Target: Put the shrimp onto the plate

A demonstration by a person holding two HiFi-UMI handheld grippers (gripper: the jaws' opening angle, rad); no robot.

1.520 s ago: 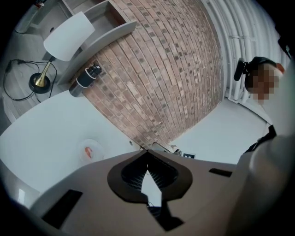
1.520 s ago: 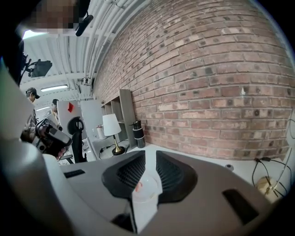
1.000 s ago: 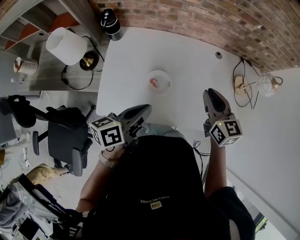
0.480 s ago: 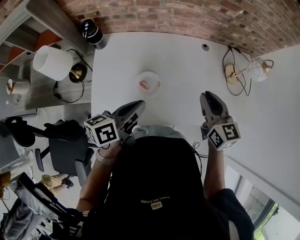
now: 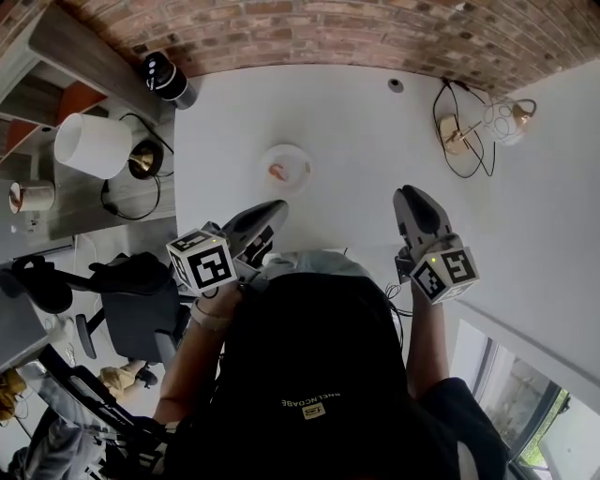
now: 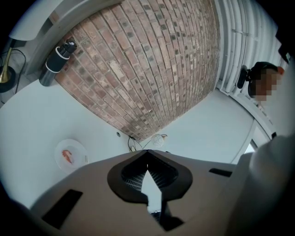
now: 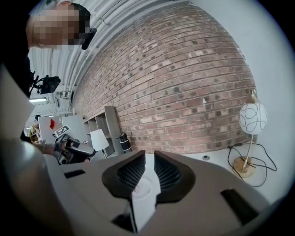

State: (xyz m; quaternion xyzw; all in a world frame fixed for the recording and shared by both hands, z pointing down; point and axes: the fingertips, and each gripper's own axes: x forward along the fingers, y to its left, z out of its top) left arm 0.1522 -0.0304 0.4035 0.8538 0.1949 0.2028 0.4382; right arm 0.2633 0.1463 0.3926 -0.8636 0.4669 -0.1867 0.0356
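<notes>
Shrimp (image 5: 277,172) on plate (image 5: 298,160), unchanged since 0.5 s earlier; left gripper (image 5: 280,205) pressed together, right gripper (image 5: 410,194) narrowly spread, both empty.

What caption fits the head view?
Shrimp on plate, white table; left gripper and right gripper hover short of it, empty.

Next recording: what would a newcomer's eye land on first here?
A small white plate with the orange shrimp already on it sits on the wide white table, towards the brick wall. Both grippers hover empty over the near edge, the left gripper with jaws together, the right gripper with a narrow gap. A globe lamp stands at the far right.
</notes>
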